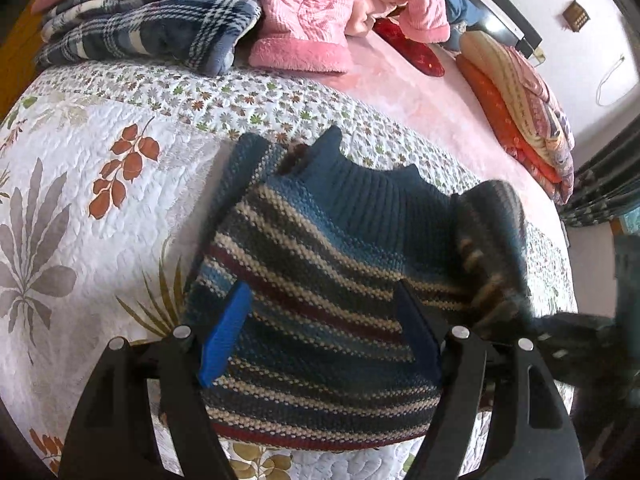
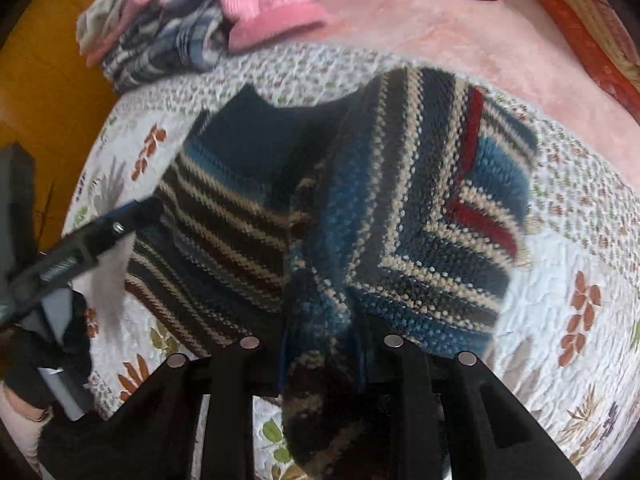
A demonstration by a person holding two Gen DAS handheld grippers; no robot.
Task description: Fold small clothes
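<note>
Knitted wool in blue, cream, grey and maroon stripes made up the small sweater, which lay flat on a white floral quilt covering the near part of a bed, its ribbed blue collar pointing away from the cameras. The left gripper hovered over the sweater's lower body with its blue fingers spread wide apart and nothing between them. The right gripper was clenched on a fold of the sweater, apparently a sleeve, and that cloth ran up from between the fingers and across the right half of the garment, where the stripes met at an angle. The right-hand portion was blurred in both views. In the right wrist view the left gripper appeared at the left edge, held by a gloved hand. Beyond the quilt lay a pink sheet. At the far end of the bed rested a plaid blue-and-white blanket, a pink quilted garment just beside it, a red cloth item, and a stack of folded bedding in orange and striped fabric at the right edge.
</note>
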